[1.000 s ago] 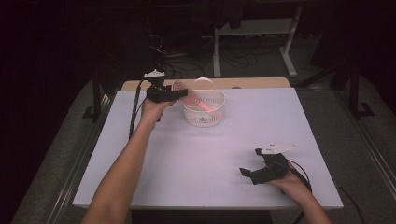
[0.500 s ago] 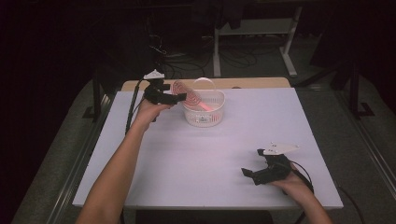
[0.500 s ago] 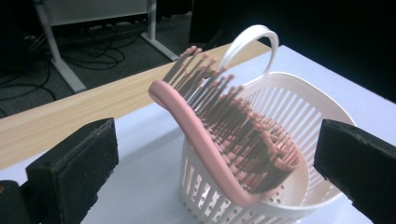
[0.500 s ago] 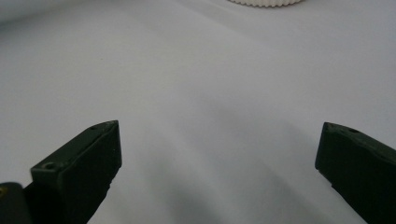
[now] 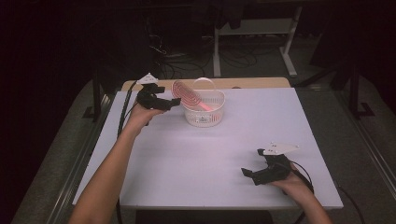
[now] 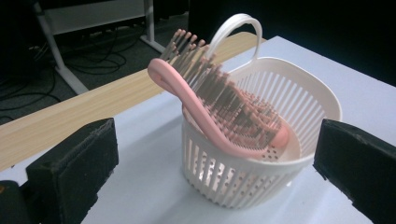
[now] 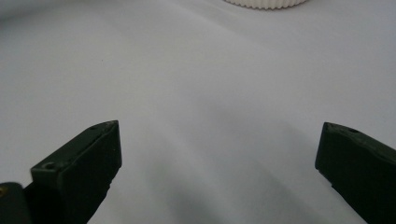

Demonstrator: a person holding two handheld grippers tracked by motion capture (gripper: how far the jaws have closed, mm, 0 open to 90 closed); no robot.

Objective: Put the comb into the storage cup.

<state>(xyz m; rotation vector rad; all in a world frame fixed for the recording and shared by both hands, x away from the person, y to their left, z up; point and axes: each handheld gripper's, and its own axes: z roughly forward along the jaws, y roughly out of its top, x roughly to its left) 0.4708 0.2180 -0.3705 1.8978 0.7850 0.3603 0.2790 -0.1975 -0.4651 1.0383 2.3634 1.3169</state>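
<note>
A white slotted basket [image 5: 205,117] with a loop handle stands at the back middle of the white table [image 5: 196,158]. A pink hairbrush [image 5: 185,95] leans in it, its head over the left rim. My left gripper [image 5: 172,103] hovers just left of the basket, open and holding nothing. In the left gripper view the hairbrush [image 6: 210,119] rests inside the basket [image 6: 322,100], apart from the left gripper [image 6: 212,170]. My right gripper [image 5: 247,175] sits open near the front right of the table, empty. In the right gripper view the right gripper [image 7: 217,163] faces bare table.
A wooden strip [image 5: 252,83] runs behind the table's far edge. The basket's base [image 7: 266,3] shows at the top of the right gripper view. Dark floor with cables and a white desk frame [image 5: 254,32] lies beyond. Metal rails flank the table.
My left gripper has drawn back a little to the left, away from the brush and basket. The brush stays leaning in the basket. The right gripper has barely moved.
</note>
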